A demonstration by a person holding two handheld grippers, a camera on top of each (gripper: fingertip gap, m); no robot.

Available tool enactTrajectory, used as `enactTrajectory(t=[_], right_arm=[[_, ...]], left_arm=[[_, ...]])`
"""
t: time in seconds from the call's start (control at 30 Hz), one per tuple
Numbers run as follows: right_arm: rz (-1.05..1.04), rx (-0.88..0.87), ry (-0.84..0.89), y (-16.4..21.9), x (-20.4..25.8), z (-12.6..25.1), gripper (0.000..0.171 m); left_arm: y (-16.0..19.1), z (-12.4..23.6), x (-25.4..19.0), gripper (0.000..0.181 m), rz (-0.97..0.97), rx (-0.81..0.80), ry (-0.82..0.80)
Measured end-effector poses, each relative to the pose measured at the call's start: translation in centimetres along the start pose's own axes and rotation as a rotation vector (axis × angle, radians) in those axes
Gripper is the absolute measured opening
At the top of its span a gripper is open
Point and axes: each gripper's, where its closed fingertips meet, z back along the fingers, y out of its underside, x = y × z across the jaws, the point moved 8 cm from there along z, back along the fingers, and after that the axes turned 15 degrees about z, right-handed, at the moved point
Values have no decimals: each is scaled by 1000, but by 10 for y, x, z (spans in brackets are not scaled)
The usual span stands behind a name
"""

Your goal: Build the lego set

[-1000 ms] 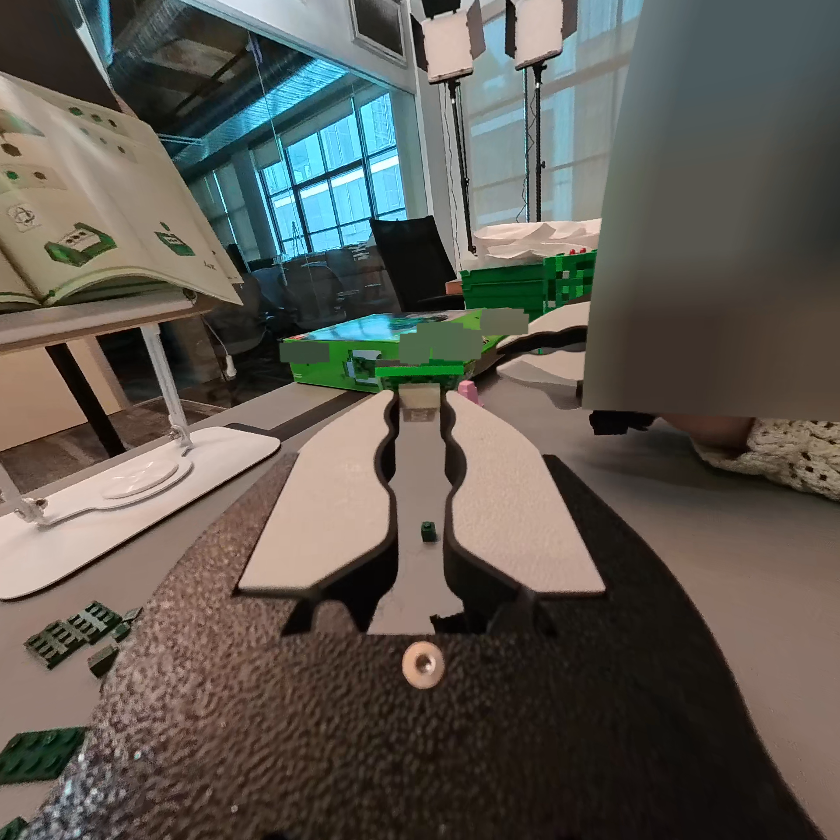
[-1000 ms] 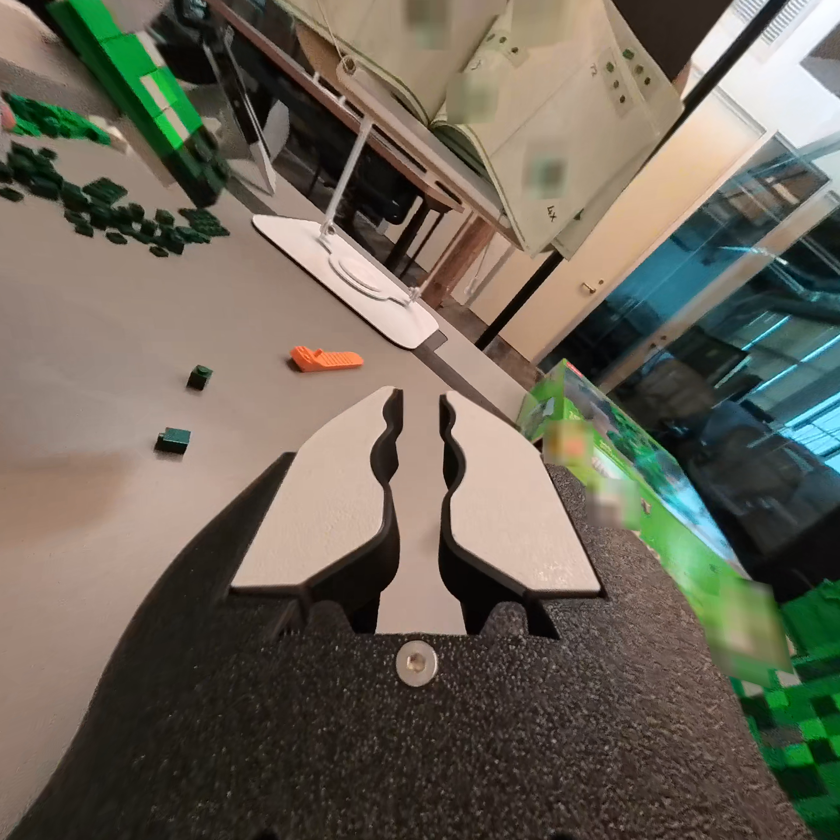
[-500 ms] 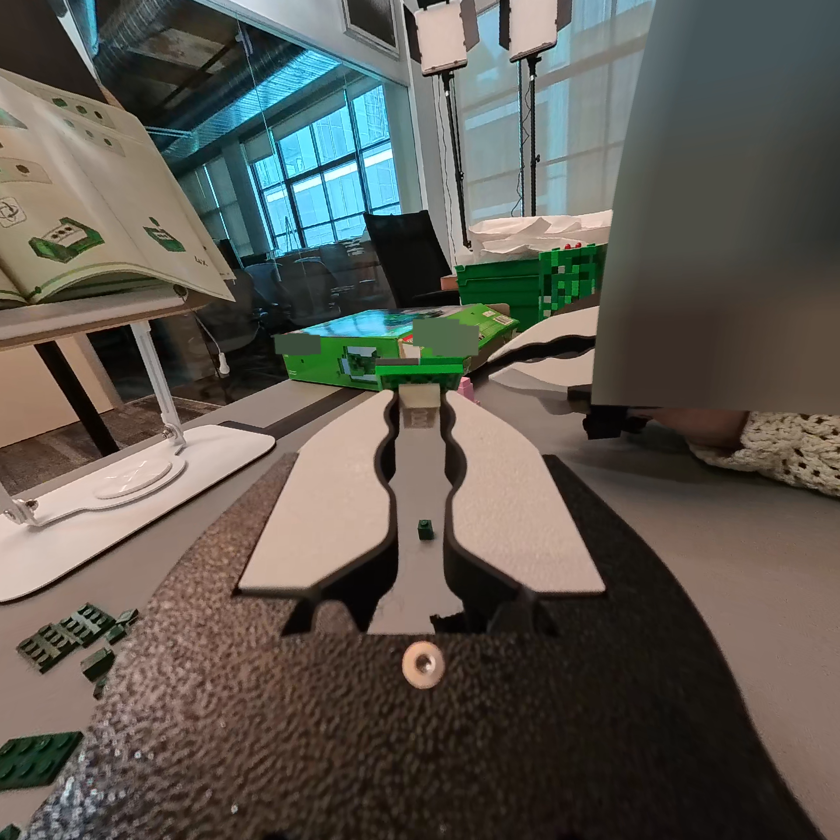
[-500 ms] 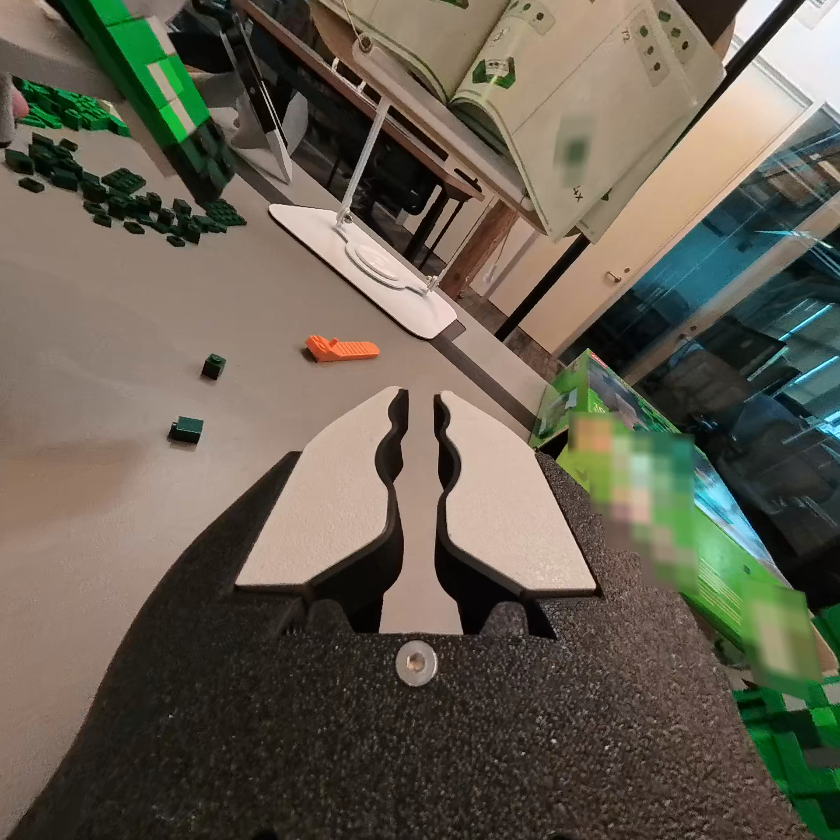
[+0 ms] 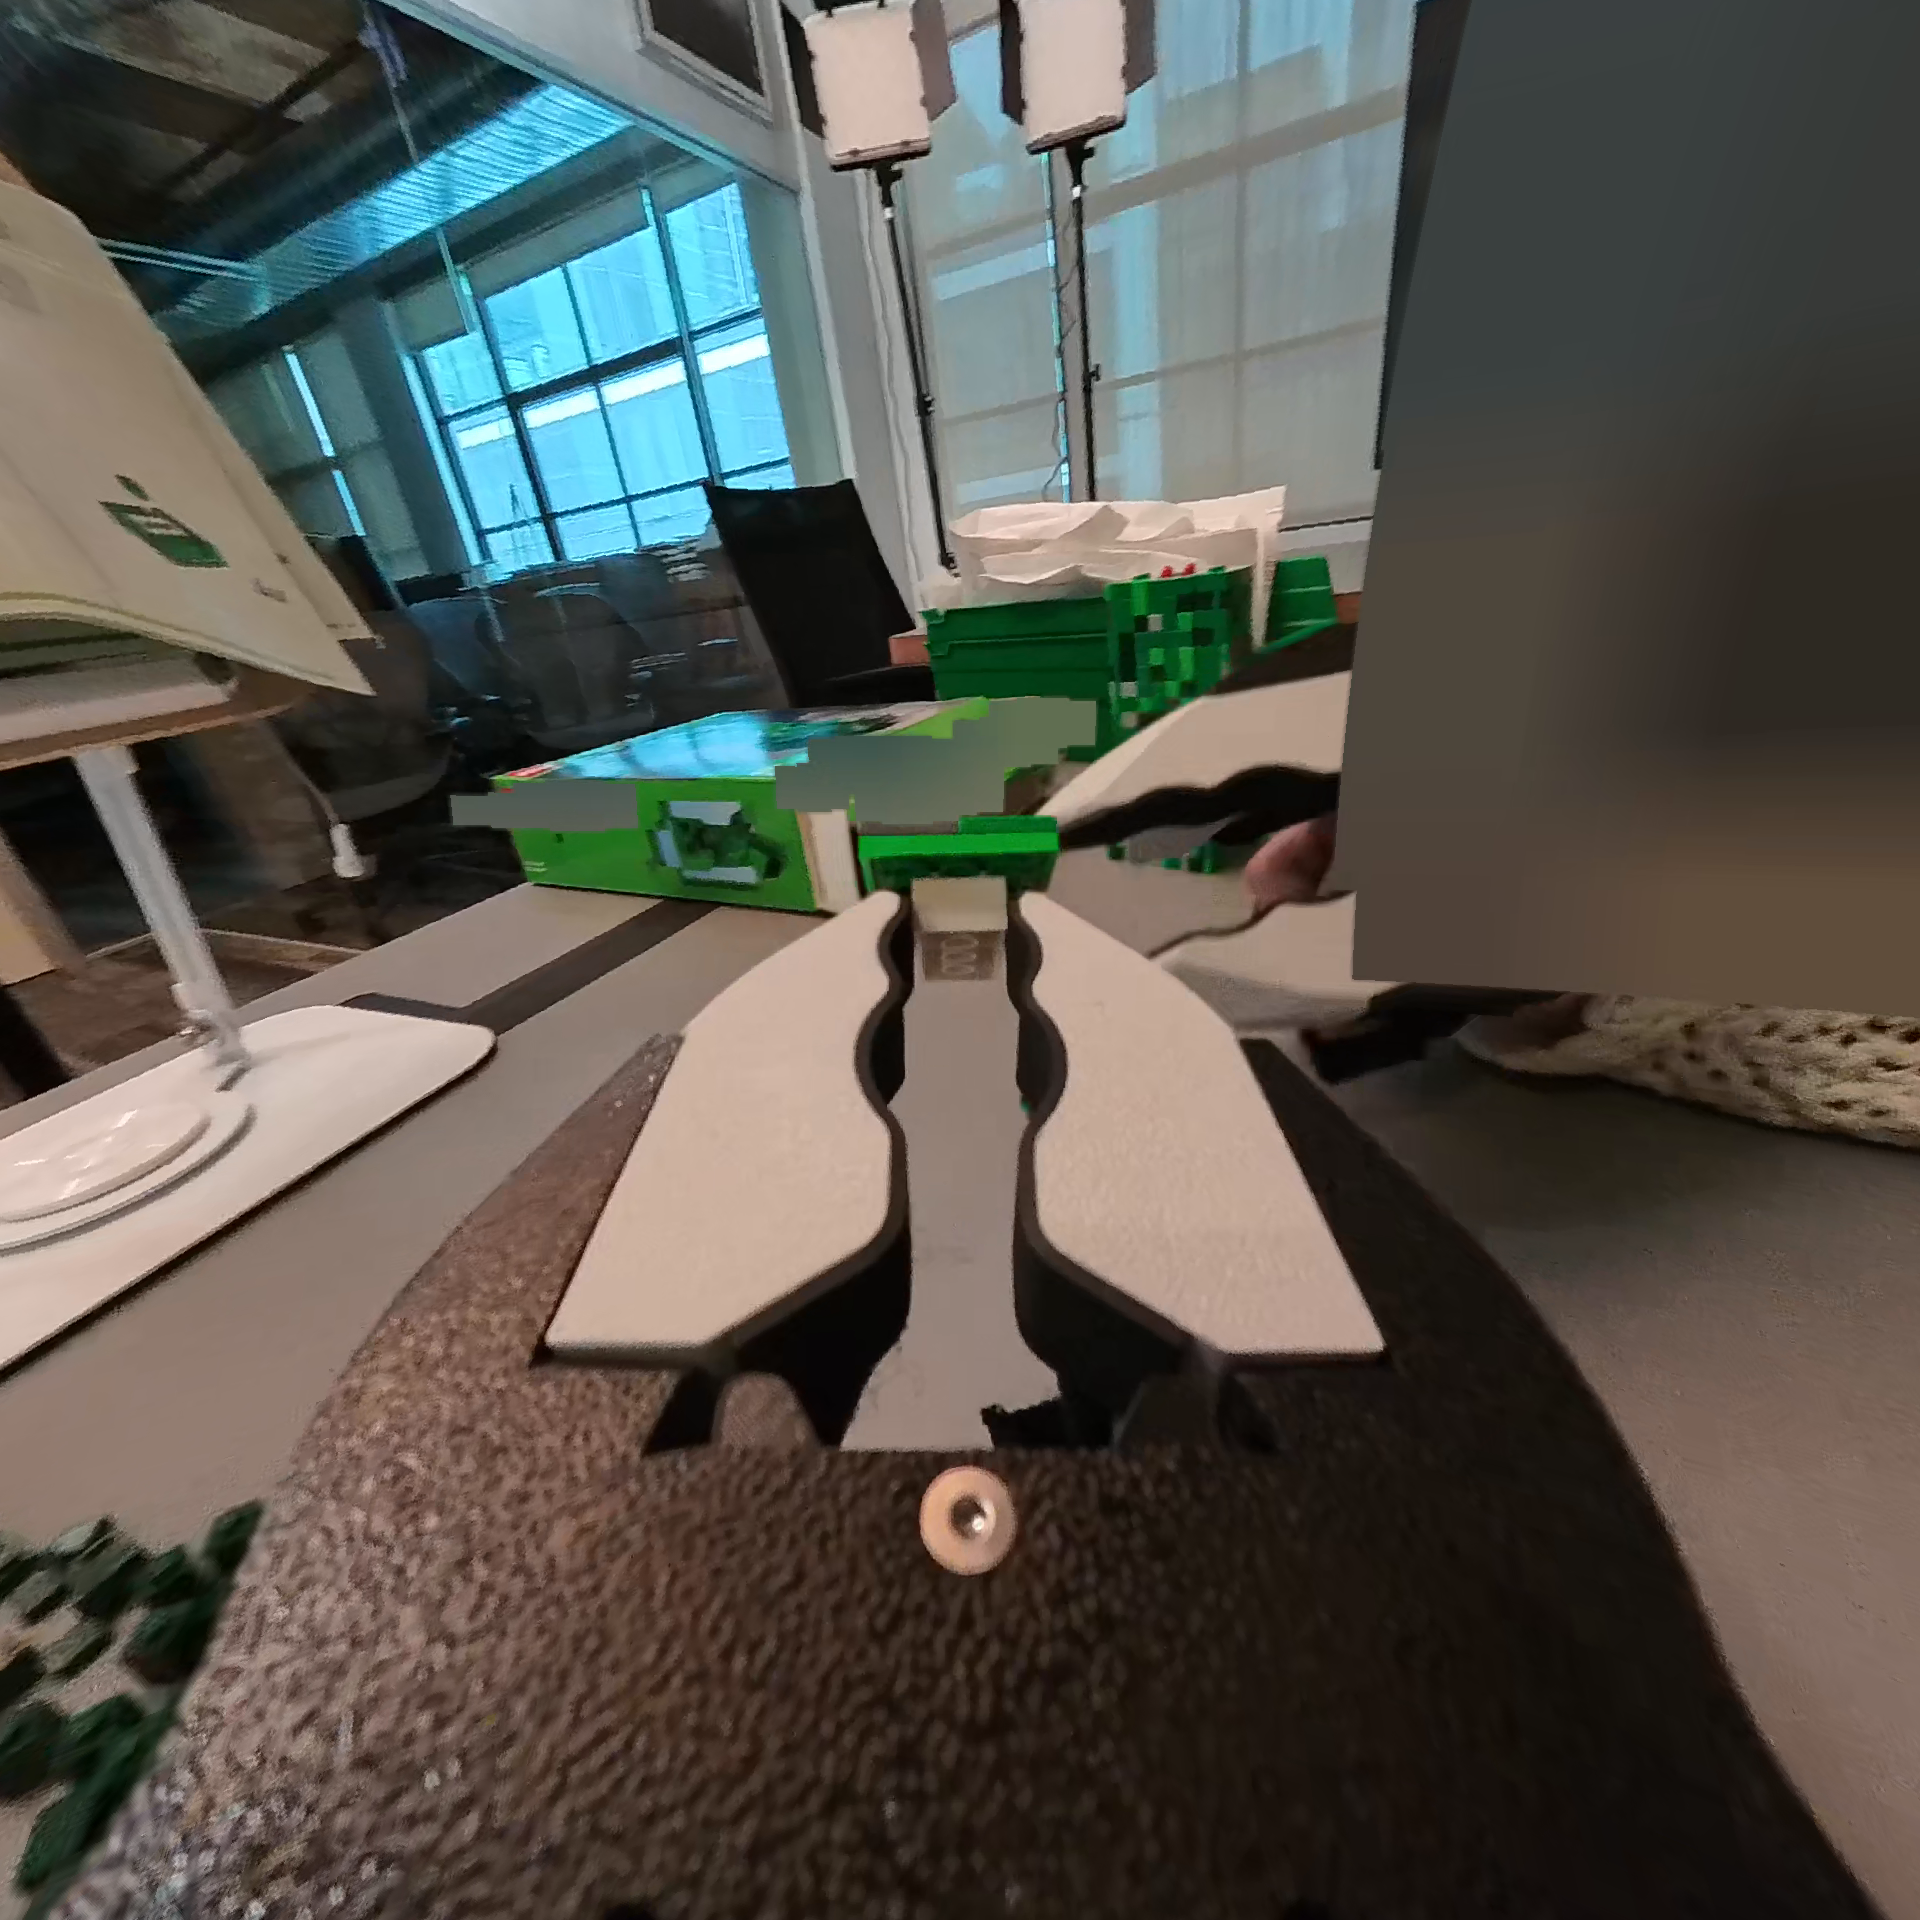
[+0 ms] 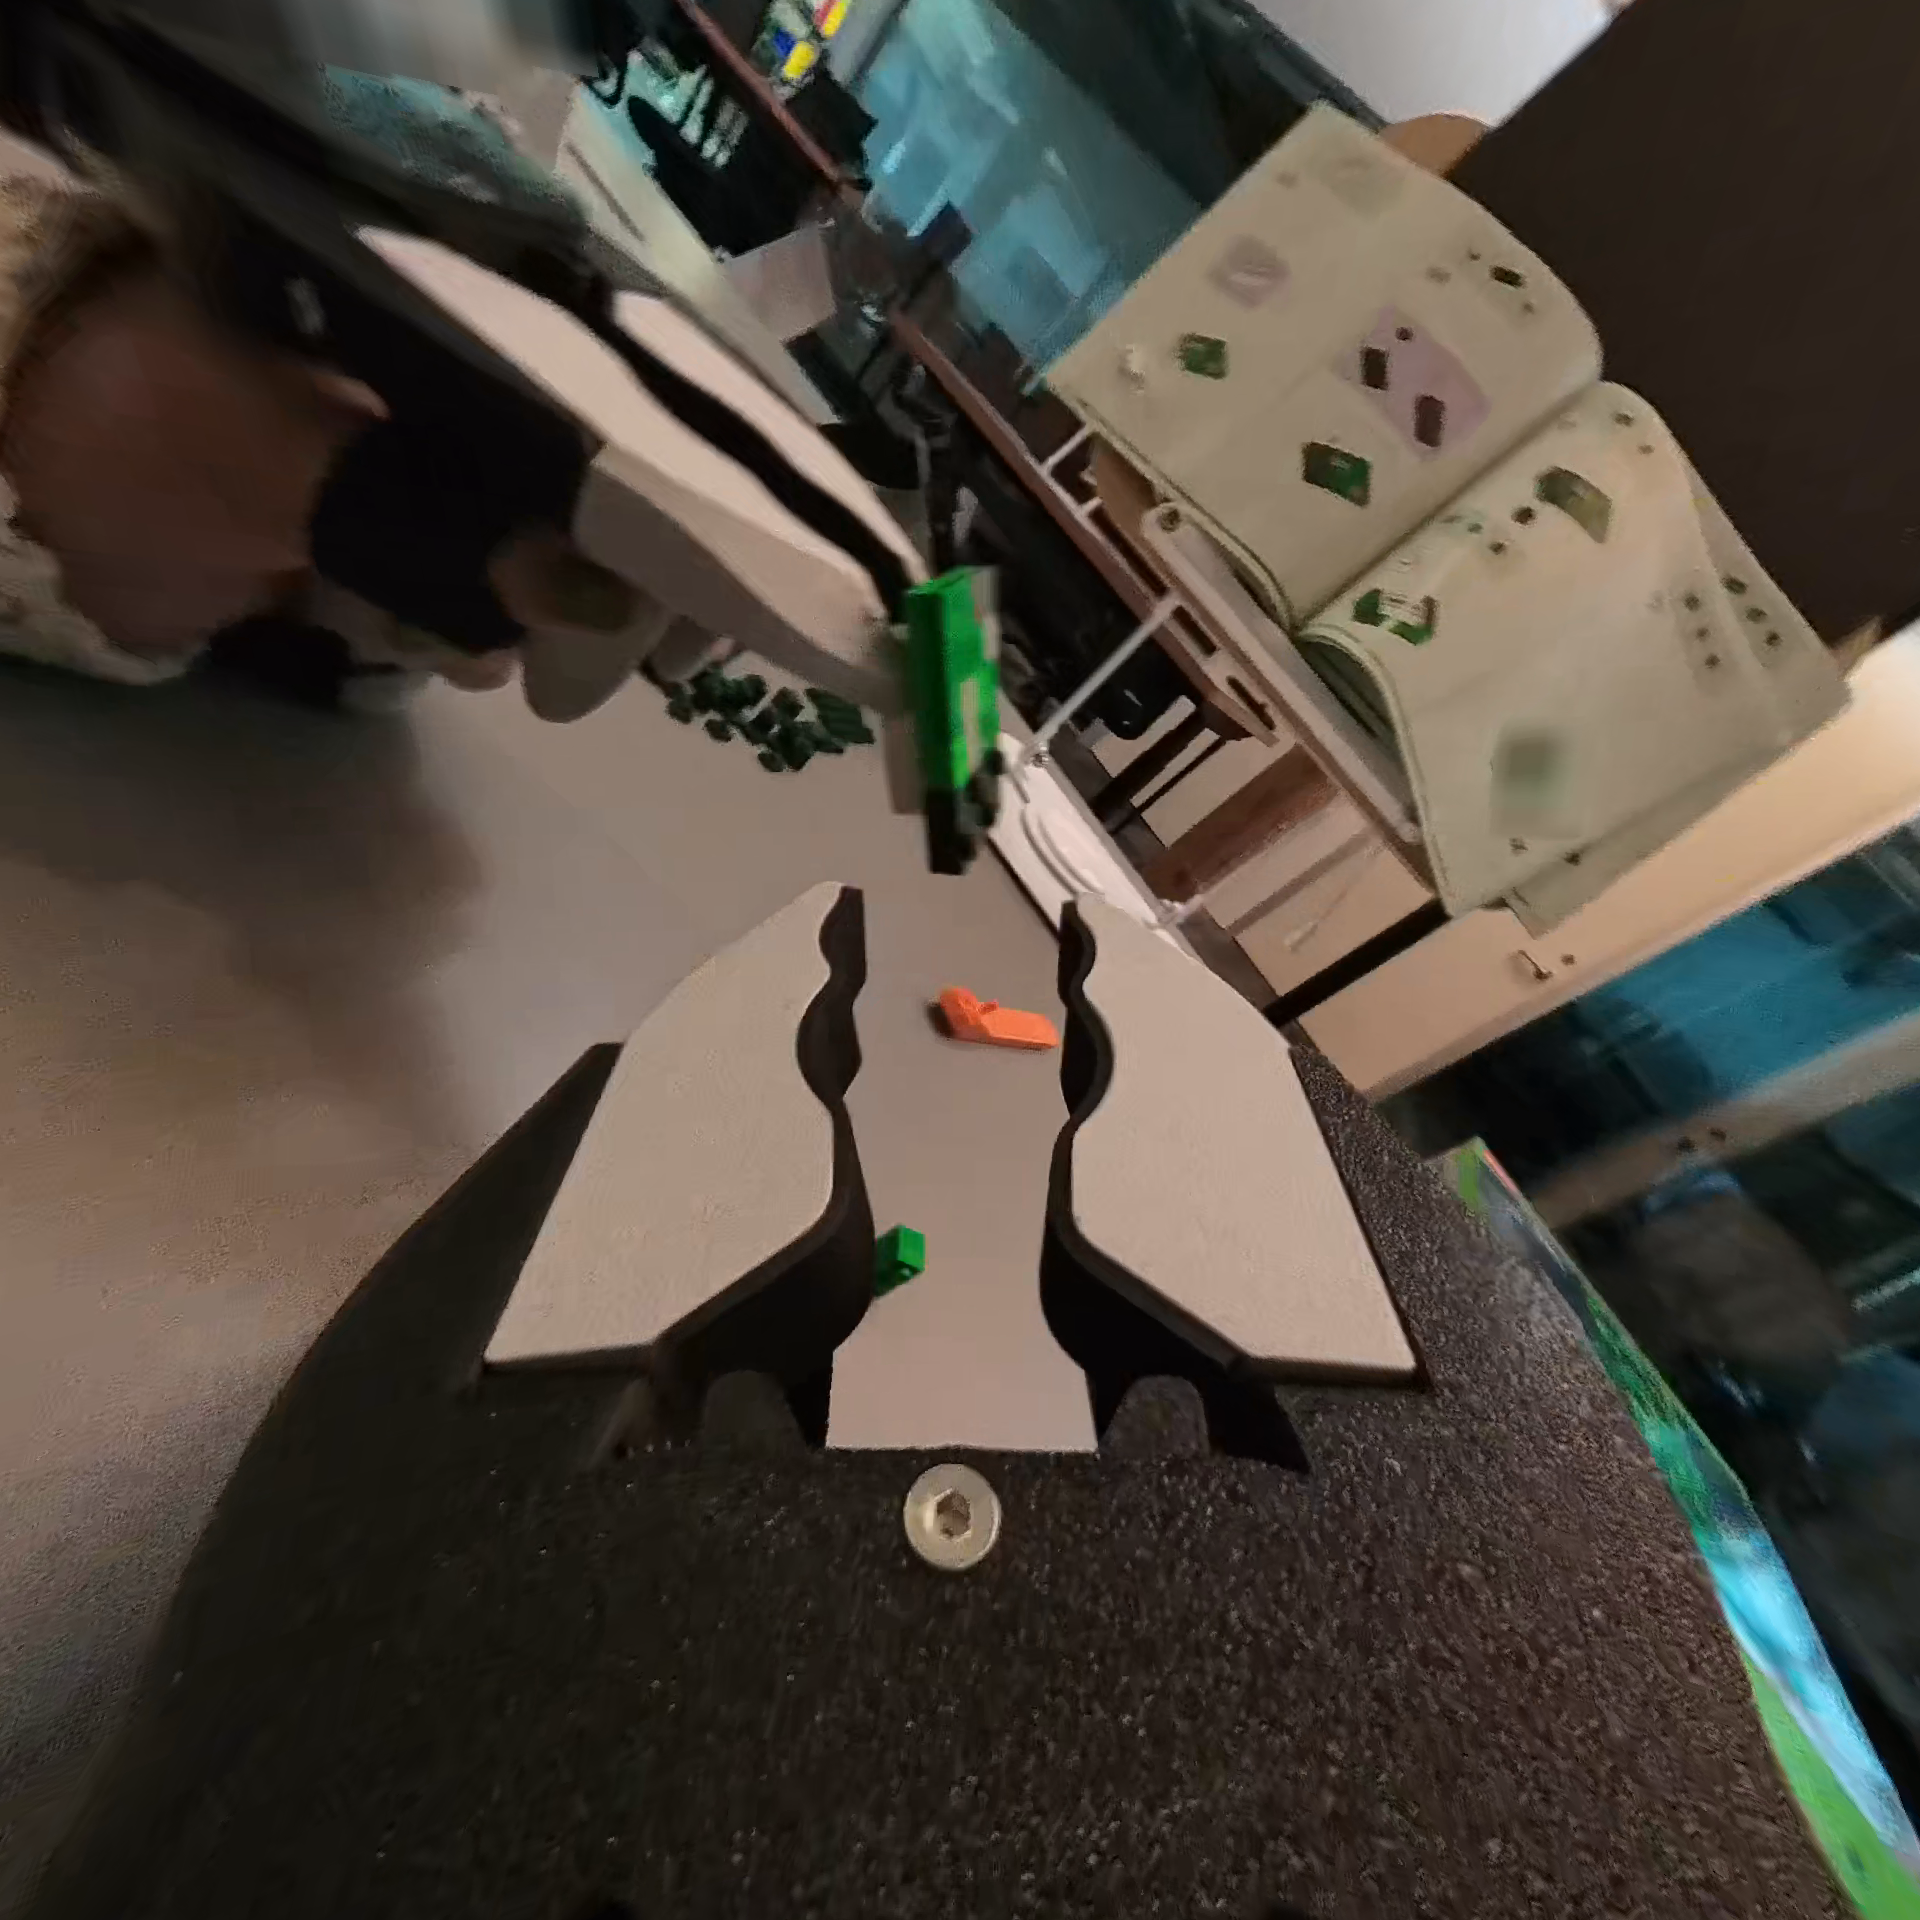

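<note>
My left gripper (image 5: 961, 914) is shut on a small lego assembly (image 5: 961, 868), a grey brick under a bright green plate, held at the fingertips above the grey table (image 5: 1558, 1299). In the right wrist view the same assembly (image 6: 945, 707) hangs tilted from the left gripper (image 6: 894, 613), with dark pieces at its lower end. My right gripper (image 6: 961, 904) is open and empty, low over the table. An orange brick separator (image 6: 997, 1023) and a small bright green brick (image 6: 899, 1257) lie on the table between its fingers. The right gripper also shows in the left wrist view (image 5: 1195, 769).
An open instruction book (image 6: 1455, 499) sits on a white stand (image 5: 208, 1091). A green set box (image 5: 686, 821) and a built green model (image 5: 1122, 644) stand at the back. Loose dark green pieces (image 6: 769, 717) lie beyond the assembly, and more show at the left wrist view's lower left (image 5: 94, 1662). A hand and knit sleeve (image 5: 1714, 1060) are at right.
My right gripper has opened wider and swung left, so the left gripper and assembly now show in its view. The left gripper has shifted; the small dark brick no longer shows between its fingers.
</note>
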Motion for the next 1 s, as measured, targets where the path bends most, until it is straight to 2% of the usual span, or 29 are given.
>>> enactTrajectory(t=[0.1,0.37,0.47,0.7,0.83,1.0], right_arm=[[48,-2,-3,-2,4,-1,33],[150,26,35,-7,8,0,10],[60,-2,3,-7,4,2,10],[-281,-109,-164,4,-8,7,9],[-450,-171,-315,11,-10,10,9],[-517,-265,-453,7,-6,14,9]], left_arm=[[1,-2,-3,16,32,5,50],[3,-6,-9,16,33,31,120],[2,-5,-10,19,38,14,147],[0,-4,-7,48,60,-36,117],[0,-4,-9,50,88,-15,187],[1,-5,-12,47,152,33,336]])
